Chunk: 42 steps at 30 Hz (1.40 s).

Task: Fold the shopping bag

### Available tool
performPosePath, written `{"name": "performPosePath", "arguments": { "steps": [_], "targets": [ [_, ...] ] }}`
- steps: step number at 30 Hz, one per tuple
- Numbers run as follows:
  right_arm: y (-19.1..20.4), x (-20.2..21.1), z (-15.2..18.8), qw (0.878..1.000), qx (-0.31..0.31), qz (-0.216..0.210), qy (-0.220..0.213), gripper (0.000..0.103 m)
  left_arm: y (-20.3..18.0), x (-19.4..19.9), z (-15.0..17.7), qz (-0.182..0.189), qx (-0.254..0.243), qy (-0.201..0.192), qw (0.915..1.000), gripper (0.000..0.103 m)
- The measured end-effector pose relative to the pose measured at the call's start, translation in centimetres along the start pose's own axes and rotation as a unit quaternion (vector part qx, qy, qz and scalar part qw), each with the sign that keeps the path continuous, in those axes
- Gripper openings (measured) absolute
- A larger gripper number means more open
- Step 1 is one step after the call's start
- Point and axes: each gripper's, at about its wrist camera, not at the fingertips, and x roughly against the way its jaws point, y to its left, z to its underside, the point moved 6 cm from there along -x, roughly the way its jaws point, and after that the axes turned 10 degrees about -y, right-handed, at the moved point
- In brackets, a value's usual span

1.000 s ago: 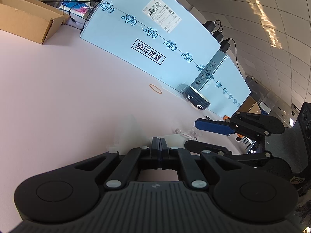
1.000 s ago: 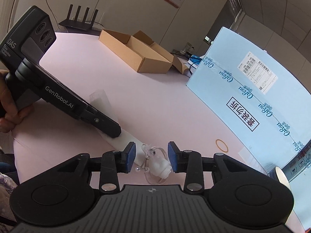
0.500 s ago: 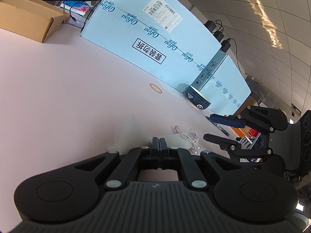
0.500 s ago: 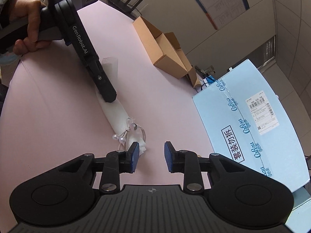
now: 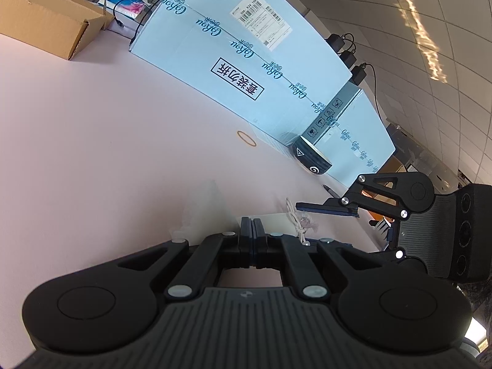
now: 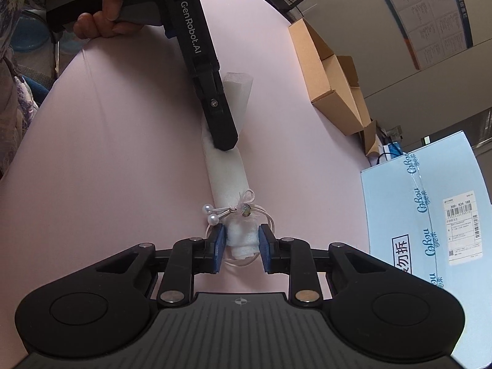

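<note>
Pale pink table (image 6: 129, 153) in an office, ceiling panels overhead, posters on the far wall. Shopping bag (image 6: 227, 169) lying on it as a narrow white roll, pearl charm and clear cord loops (image 6: 243, 210) around its near end.

Left gripper (image 6: 226, 144) with jaws pressed together, tip bearing down on the roll's middle. Right gripper (image 6: 240, 244) closing, near end of the roll between the blue pads, small gaps visible on both sides, no firm pinch yet.

Risks, as judged:
- Cord loops lying just beside the pads; likely to be caught in the closing jaws instead of fabric alone.
- Soft roll; liable to spring open if the left tip slips or lifts.
- Far flared end unsecured.

Surroundings: blue carton (image 5: 240, 61), open cardboard box (image 6: 332, 70), dark bowl (image 5: 312, 160), rubber band (image 5: 246, 138), pen by the bowl. All well apart from the roll; nothing obstructing.
</note>
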Motion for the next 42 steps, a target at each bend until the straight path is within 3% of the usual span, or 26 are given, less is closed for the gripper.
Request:
{"name": "performPosePath", "arguments": {
  "steps": [3,6,9,13,16,17,19,22,29,35,37,39,42],
  "targets": [
    [-1.3,-0.5,0.2,0.998,-0.045,-0.046,0.007,0.021,0.0,0.0,0.0,0.0,0.002,0.0,1.0,0.002],
    [-3.0,-1.0,1.1,0.986,-0.153,-0.069,-0.002,0.021,0.0,0.0,0.0,0.0,0.003,0.0,1.0,0.002],
    [-3.0,-0.7,1.6,0.978,-0.2,-0.056,-0.018,0.019,0.0,0.0,0.0,-0.001,0.002,0.0,1.0,0.002],
    [-1.8,-0.2,1.4,0.972,-0.234,-0.005,-0.023,0.015,-0.1,0.1,0.0,0.004,0.006,-0.001,1.0,0.002],
    [-0.8,0.3,1.2,0.969,-0.243,0.036,-0.026,0.011,-0.2,0.4,-0.3,0.042,0.023,0.001,0.9989,0.017],
    [-0.7,0.3,1.2,0.969,-0.243,0.043,-0.025,0.009,-0.3,0.7,-0.4,0.057,0.029,-0.006,0.9979,0.029],
    [-0.8,0.6,0.9,0.964,-0.261,0.051,-0.019,0.009,-0.8,1.4,-0.7,0.075,0.038,-0.027,0.9961,0.04],
    [-2.2,1.5,0.7,0.946,-0.321,0.038,-0.026,0.008,-2.9,2.5,-1.0,0.095,0.01,-0.043,0.9945,0.04],
    [-4.2,3.0,0.2,0.91,-0.414,0.012,-0.027,0.008,-6.8,1.5,0.4,0.052,-0.124,-0.021,0.9907,0.04],
    [-4.1,3.5,-0.2,0.913,-0.408,0.011,-0.021,0.008,-8.2,-0.1,1.0,0.044,-0.178,-0.009,0.983,0.039],
    [-4.1,3.5,0.0,0.91,-0.414,0.007,-0.023,0.008,-8.5,-0.3,1.1,0.053,-0.188,-0.005,0.9807,0.034],
    [-3.9,3.6,0.0,0.906,-0.423,-0.007,-0.028,0.008,-8.7,-0.6,1.4,0.037,-0.219,0.001,0.975,0.013],
    [-3.5,3.8,-0.2,0.909,-0.416,-0.011,-0.027,0.008,-8.3,-0.7,1.8,0.042,-0.217,0.012,0.9753,0.013]
  ]
}}
